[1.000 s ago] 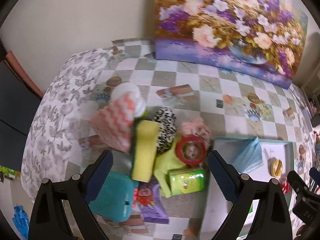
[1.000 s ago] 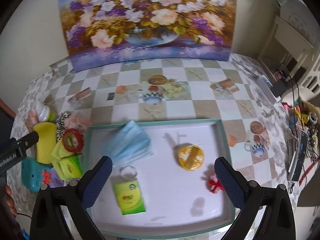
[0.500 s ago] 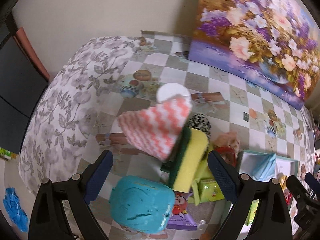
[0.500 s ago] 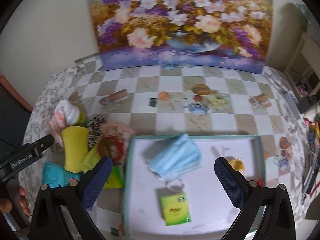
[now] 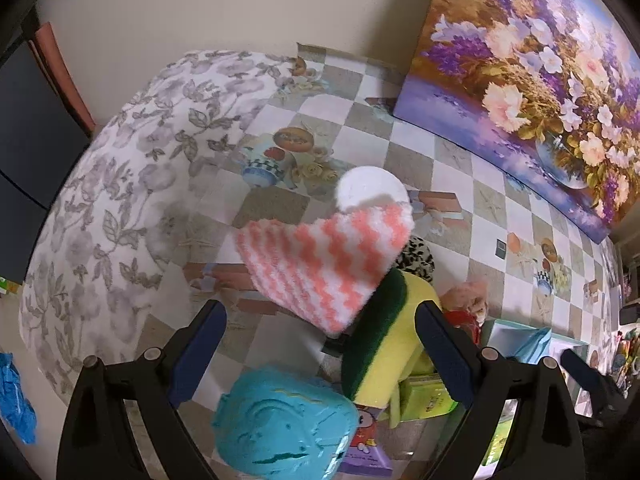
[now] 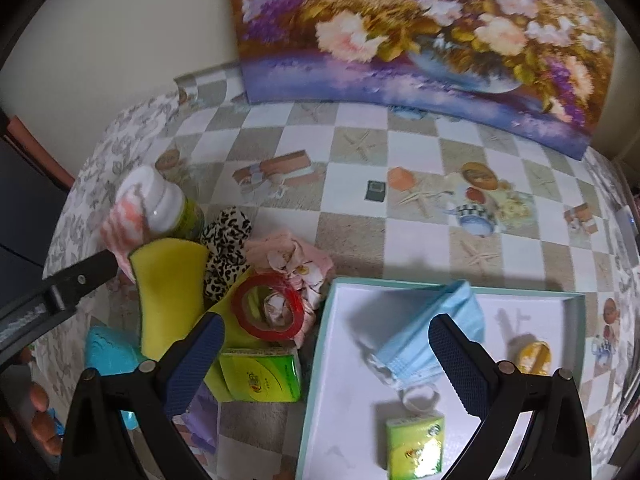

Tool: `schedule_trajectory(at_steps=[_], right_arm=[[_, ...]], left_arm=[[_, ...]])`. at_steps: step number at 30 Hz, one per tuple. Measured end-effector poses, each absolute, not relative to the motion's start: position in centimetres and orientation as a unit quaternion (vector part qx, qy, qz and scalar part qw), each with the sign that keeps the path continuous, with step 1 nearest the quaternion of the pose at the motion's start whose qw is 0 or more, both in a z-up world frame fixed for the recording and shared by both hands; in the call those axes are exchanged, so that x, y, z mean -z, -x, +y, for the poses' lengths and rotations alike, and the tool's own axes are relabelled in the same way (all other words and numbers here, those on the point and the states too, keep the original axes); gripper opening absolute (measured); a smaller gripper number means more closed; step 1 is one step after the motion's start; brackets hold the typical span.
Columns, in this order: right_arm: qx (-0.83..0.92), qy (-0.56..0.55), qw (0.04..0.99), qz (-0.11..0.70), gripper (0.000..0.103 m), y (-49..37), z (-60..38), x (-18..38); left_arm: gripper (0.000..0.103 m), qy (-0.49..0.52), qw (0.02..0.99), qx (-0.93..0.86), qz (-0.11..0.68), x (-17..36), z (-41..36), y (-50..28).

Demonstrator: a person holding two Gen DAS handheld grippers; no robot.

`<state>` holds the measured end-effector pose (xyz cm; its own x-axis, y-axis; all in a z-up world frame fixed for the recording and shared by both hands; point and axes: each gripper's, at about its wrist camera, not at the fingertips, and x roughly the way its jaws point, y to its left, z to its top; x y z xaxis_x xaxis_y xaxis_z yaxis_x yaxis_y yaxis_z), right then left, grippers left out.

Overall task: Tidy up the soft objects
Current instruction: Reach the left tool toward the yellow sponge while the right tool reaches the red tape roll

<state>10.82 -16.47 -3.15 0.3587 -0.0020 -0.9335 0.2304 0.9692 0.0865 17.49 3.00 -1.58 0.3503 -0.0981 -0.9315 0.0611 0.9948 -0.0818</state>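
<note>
A pile of soft things lies left of a teal-rimmed white tray (image 6: 316, 380). In the left wrist view a pink-and-white zigzag cloth (image 5: 328, 264) leans on a yellow-green sponge (image 5: 384, 344), with a blue sponge (image 5: 284, 428) nearest. My left gripper (image 5: 320, 352) is open and empty, just above them. In the right wrist view my right gripper (image 6: 326, 360) is open and empty over the tray's left edge. The tray holds a blue face mask (image 6: 424, 340) and a green tissue pack (image 6: 414, 444). Another tissue pack (image 6: 260, 374), a leopard scrunchie (image 6: 226, 240) and a pink floral cloth (image 6: 296, 260) lie in the pile.
A red tape roll (image 6: 266, 306) and a white-capped bottle (image 6: 160, 200) stand in the pile. A yellow round object (image 6: 534, 356) lies in the tray. A flower painting (image 6: 420, 28) leans on the back wall. The table edge drops off at the left.
My left gripper has moved left and closer to the zigzag cloth and sponges. My right gripper has shifted left, from over the tray middle to its left edge.
</note>
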Motion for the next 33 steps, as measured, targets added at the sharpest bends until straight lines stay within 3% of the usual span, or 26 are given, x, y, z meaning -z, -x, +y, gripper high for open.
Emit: schedule_trajectory(at_steps=[6,13,20,27,30,33], right_arm=[[0.043,-0.082,0.816,0.571,0.102,-11.8,-15.2,5.1],[0.002,-0.079,0.821,0.565,0.083,-12.2,-13.8,6.2],[-0.021,-0.084,0.825,0.559,0.069,-12.5,-13.3,7.0],[-0.029,-0.086,0.822,0.562,0.068,-13.0,-13.1,8.2],[-0.028,-0.09,0.82,0.565,0.063,-13.2,-13.3,8.7],[-0.026,-0.095,0.818,0.566,0.06,-13.3,-13.5,9.0]], left_arm=[[0.095,0.005,0.819,0.058,0.571,2.1,1.6,-17.5],[0.082,0.008,0.817,0.065,0.574,2.2,1.1,-17.5],[0.082,0.011,0.814,0.078,0.575,2.3,0.6,-17.5],[0.08,0.004,0.814,0.083,0.575,2.4,-0.1,-17.4],[0.067,0.002,0.811,0.086,0.579,2.8,-0.4,-17.5],[0.067,0.002,0.806,0.088,0.585,3.3,-0.6,-17.5]])
